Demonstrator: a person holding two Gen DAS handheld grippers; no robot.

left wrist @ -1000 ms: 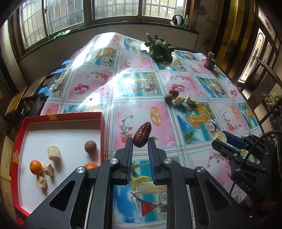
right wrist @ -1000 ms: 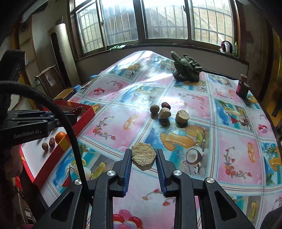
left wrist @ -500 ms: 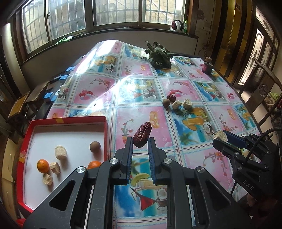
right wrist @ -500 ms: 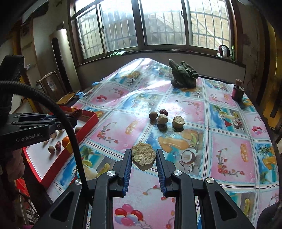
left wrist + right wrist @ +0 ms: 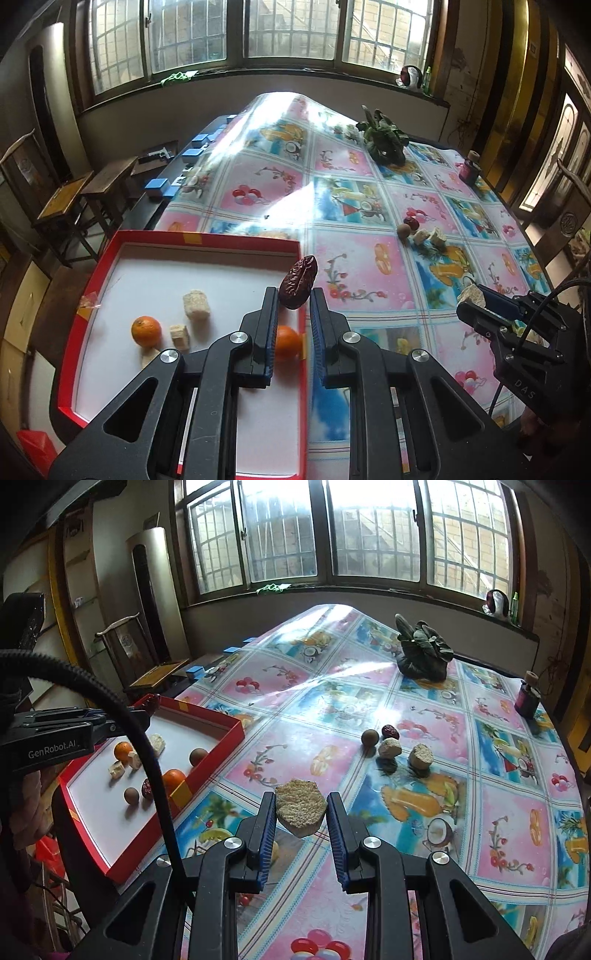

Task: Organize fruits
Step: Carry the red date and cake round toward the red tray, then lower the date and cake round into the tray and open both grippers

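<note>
My left gripper (image 5: 293, 295) is shut on a wrinkled dark red date (image 5: 298, 282) and holds it above the right rim of the red tray (image 5: 207, 238). The white-floored tray holds two oranges (image 5: 146, 331), pale corn-like chunks (image 5: 196, 304) and small brown fruits (image 5: 198, 756). My right gripper (image 5: 301, 808) is shut on a pale corn-like chunk (image 5: 300, 806), held above the tablecloth right of the tray. A brown round fruit (image 5: 370, 737), a red date (image 5: 390, 732) and two pale chunks (image 5: 421, 756) lie together mid-table.
A dark leafy bundle (image 5: 423, 653) lies at the far end of the fruit-patterned tablecloth (image 5: 517, 812). A small dark bottle (image 5: 527, 698) stands at the right edge. Wooden chairs (image 5: 70, 199) and blue blocks (image 5: 159, 184) sit left of the table.
My left gripper has moved left with the date, from over the tablecloth to over the tray's right rim. My right gripper has risen slightly, still holding its chunk.
</note>
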